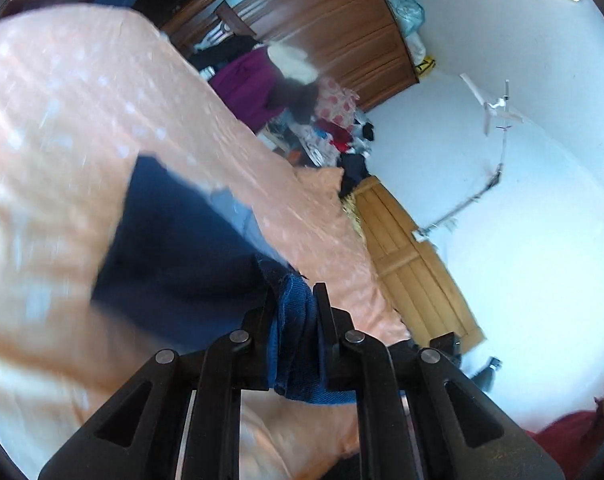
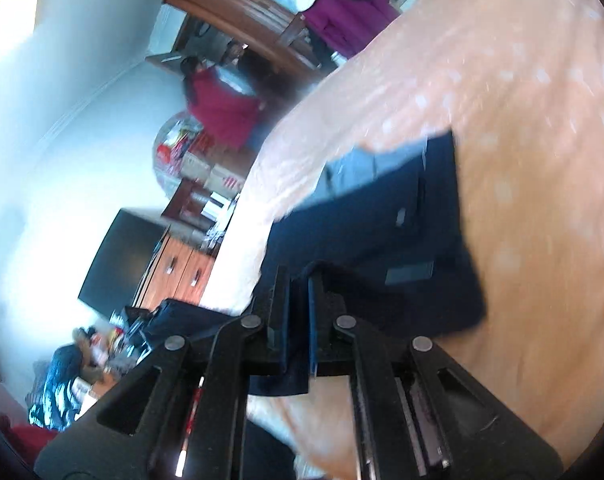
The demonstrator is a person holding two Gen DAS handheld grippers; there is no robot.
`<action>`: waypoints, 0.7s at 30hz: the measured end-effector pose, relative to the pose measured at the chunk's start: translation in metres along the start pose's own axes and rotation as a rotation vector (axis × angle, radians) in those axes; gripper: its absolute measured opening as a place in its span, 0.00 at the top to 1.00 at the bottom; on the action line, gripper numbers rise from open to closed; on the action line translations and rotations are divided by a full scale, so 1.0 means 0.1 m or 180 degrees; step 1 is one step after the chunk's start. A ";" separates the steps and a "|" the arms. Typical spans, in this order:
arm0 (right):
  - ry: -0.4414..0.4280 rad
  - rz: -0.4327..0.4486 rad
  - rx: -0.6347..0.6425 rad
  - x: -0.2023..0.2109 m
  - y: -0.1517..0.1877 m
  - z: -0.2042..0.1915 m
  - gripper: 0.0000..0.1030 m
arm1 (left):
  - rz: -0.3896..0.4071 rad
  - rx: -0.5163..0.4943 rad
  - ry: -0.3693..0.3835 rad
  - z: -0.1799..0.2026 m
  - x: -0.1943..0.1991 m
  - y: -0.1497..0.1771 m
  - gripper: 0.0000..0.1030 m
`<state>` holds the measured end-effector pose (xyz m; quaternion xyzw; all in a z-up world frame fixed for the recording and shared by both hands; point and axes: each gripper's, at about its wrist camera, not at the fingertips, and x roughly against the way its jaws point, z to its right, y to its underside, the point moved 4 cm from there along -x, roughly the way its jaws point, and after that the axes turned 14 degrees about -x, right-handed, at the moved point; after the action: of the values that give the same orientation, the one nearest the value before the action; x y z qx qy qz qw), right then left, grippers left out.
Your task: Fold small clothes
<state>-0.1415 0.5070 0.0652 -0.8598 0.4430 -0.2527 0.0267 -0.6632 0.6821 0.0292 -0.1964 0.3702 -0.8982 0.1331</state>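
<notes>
A small dark blue denim garment hangs over a peach bedspread with white dots. My left gripper is shut on a bunched denim edge of it, with cloth filling the space between the black fingers. In the right wrist view the same garment stretches away from the camera, a paler grey-blue panel showing at its far end. My right gripper is shut on another edge of the cloth, a flap hanging below the fingers. Both views are tilted and blurred by motion.
The peach bedspread fills most of both views. A wooden wardrobe and piled clothes stand at the far side. A wooden bed board, a black screen on wooden drawers, and a person in red are around the bed.
</notes>
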 end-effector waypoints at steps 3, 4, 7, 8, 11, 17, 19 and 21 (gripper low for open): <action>0.0077 -0.0041 -0.0045 -0.48 -0.50 0.05 0.94 | -0.0034 -0.0032 -0.0075 -0.20 -0.48 -0.46 0.86; 0.0104 -0.0072 -0.0063 -0.62 -0.62 0.09 0.94 | -0.0057 -0.0041 -0.0085 -0.26 -0.64 -0.57 0.86; 0.0301 -0.0139 -0.0129 -1.10 -1.04 0.36 0.94 | -0.0171 0.0007 -0.0175 -0.64 -1.18 -0.86 0.85; 0.0378 -0.0150 -0.0168 -1.28 -1.19 0.50 0.93 | -0.0215 0.0014 -0.0255 -0.79 -1.32 -0.90 0.84; 0.0582 -0.0305 -0.0221 -1.70 -1.44 0.92 0.87 | -0.0474 0.0186 -0.0533 -1.46 -1.95 -0.90 0.80; 0.0950 -0.0365 -0.0189 -1.98 -1.44 1.45 0.75 | -0.0894 0.0758 -0.0890 -2.43 -2.51 -0.49 0.67; 0.0899 -0.0256 -0.0076 -1.89 -1.43 1.41 0.59 | -0.0794 0.0604 -0.0889 -2.30 -2.45 -0.62 0.52; 0.0850 -0.0132 0.0001 -1.80 -1.43 1.37 0.45 | -0.0612 0.0354 -0.0949 -2.11 -2.28 -0.76 0.29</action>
<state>-0.0582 0.7094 -0.0892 -0.8274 0.4248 -0.3654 -0.0376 -0.5633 0.9516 -0.1113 -0.3542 0.2757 -0.8867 0.1107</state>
